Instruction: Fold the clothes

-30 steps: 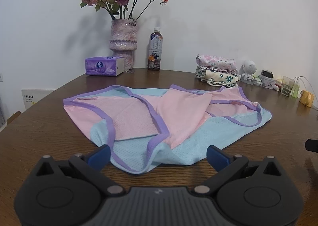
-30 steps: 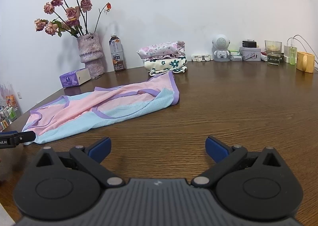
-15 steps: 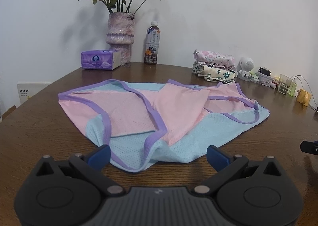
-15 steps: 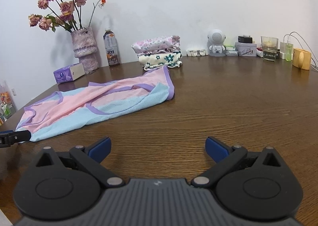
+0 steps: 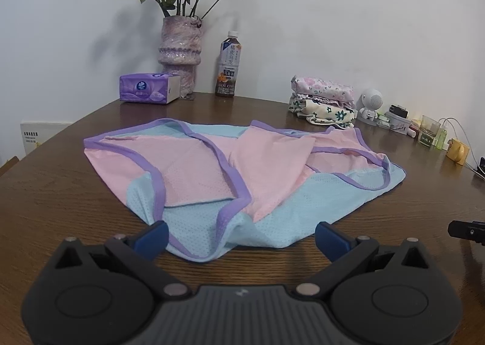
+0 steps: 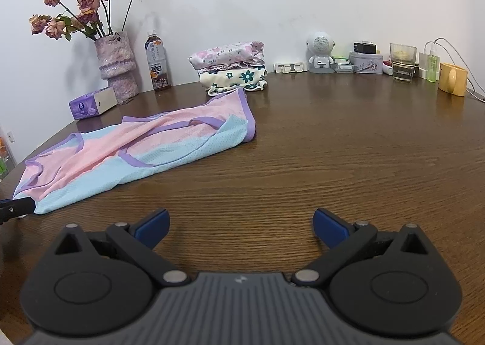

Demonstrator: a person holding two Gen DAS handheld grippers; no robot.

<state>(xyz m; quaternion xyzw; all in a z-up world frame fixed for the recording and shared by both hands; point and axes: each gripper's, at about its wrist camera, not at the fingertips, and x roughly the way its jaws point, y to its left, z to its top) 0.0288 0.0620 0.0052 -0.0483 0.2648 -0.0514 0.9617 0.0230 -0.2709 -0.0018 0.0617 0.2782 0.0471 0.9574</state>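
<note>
A pink and light-blue mesh garment [image 5: 242,175] with purple trim lies partly folded on the brown wooden table [image 5: 60,193]. My left gripper [image 5: 241,237] is open, its blue fingertips just short of the garment's near blue hem, one on each side of it. In the right wrist view the same garment [image 6: 145,144] lies to the left. My right gripper [image 6: 241,225] is open over bare table, well clear of the cloth. Nothing is held. A black part of the left gripper [image 6: 15,208] shows at the left edge.
At the back stand a vase of dried roses [image 5: 180,50], a purple tissue box [image 5: 148,91], a tea bottle [image 5: 229,67] and a stack of folded floral clothes [image 5: 324,105]. A white speaker figure [image 6: 319,52], a glass [image 6: 402,61], chargers and a yellow mug [image 6: 453,82] line the far right.
Both grippers have edged forward and slightly left; the garment sits nearer to the left fingertips. The cloth itself has not moved, and both grippers stay open.
</note>
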